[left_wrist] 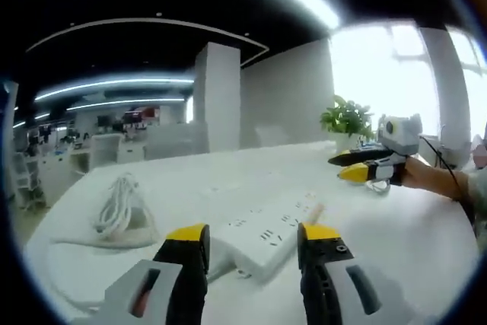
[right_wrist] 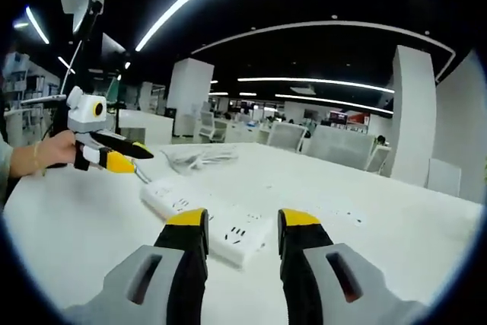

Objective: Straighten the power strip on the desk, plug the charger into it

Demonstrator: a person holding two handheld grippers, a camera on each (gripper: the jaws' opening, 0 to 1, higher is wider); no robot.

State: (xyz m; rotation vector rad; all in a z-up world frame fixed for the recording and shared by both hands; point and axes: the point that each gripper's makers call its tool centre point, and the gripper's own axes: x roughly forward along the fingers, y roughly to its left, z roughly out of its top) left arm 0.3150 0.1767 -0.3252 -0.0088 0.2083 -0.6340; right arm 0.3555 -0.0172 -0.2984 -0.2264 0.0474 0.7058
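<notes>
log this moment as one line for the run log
stage: approach | left gripper: open, at power strip end | right gripper: open, at other end | charger: on desk, unplugged

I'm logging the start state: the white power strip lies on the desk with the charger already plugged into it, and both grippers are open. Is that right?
Not quite. The power strip has nothing plugged into it; its sockets show bare in the left gripper view. The bundled white charger and cable lies apart on the desk. The rest stands: the left gripper and right gripper are open.
</notes>
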